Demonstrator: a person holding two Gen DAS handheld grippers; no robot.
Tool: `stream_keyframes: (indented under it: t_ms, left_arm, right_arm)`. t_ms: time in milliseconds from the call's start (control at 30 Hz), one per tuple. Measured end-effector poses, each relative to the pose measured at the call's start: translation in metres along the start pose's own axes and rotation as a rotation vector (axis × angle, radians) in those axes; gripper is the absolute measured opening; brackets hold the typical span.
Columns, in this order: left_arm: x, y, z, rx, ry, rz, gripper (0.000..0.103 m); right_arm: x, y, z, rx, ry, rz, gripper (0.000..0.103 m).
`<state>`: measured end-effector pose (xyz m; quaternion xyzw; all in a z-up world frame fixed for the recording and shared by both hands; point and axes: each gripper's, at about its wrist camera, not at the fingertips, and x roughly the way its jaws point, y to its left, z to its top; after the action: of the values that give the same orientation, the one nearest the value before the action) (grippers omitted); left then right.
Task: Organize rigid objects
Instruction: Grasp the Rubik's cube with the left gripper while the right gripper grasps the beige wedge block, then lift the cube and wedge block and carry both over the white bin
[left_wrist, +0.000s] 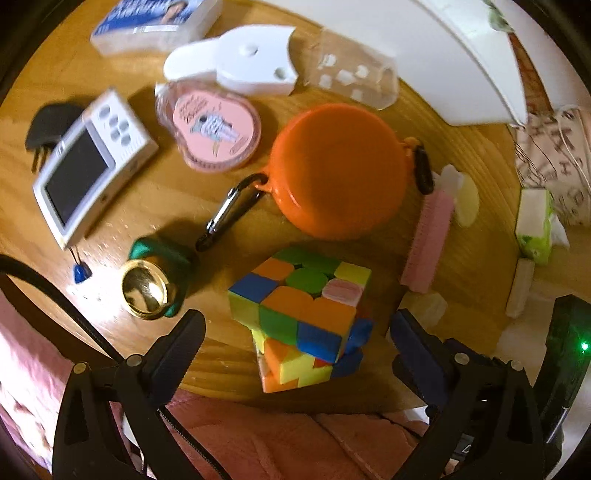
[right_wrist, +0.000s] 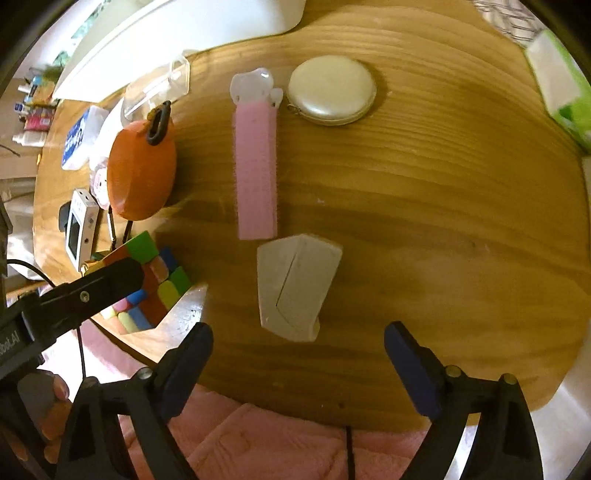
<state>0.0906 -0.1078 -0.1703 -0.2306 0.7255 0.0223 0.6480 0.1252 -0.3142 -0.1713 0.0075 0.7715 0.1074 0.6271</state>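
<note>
Two grippers' jaws wide, empty — puzzle cube (left_wrist: 303, 314) and white case (right_wrist: 295, 288) between, clutter beyond.

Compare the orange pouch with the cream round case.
Colour: the orange pouch is bright orange; the cream case is pale and pearly.
Attachments: the pouch has a black clip and a silver carabiner; the case shows only a small metal ring.
Surroundings: the pouch sits among clutter beside the cube; the case lies next to the pink comb.
Both are round and rest on the table.

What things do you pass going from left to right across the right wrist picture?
Cube → orange pouch → pink comb → round white case → green tissue box.
</note>
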Motion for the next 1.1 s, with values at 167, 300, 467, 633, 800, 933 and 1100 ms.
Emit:
stream_keyframes:
  t_ms: [167,300,467,633,800,933,1100]
  left_arm:
    - [0.013,0.003,0.001,-0.069,0.035,-0.022,0.093]
    - [0.020,0.004,0.003,-0.097,0.062,-0.028,0.085]
    - [0.029,-0.001,0.007,-0.130,0.087,-0.053,0.078]
    - [0.032,0.001,0.008,-0.158,0.094,-0.054,0.078]
    - [0.032,-0.002,0.004,-0.159,0.088,-0.050,0.078]
    - [0.034,-0.001,0.003,-0.152,0.079,-0.049,0.077]
    - [0.032,0.000,-0.003,-0.144,0.069,-0.055,0.077]
  right_arm:
    - [0.005,0.002,0.013,-0.048,0.028,-0.011,0.093]
    - [0.006,0.004,0.025,-0.072,0.043,-0.015,0.090]
    - [0.006,-0.008,0.041,-0.095,0.062,-0.029,0.082]
    - [0.019,0.008,0.057,-0.098,0.078,-0.024,0.073]
    - [0.019,0.012,0.060,-0.111,0.059,-0.038,0.059]
    - [0.018,0.010,0.057,-0.107,0.047,-0.007,0.046]
    - [0.018,0.000,0.046,-0.102,0.044,0.022,0.045]
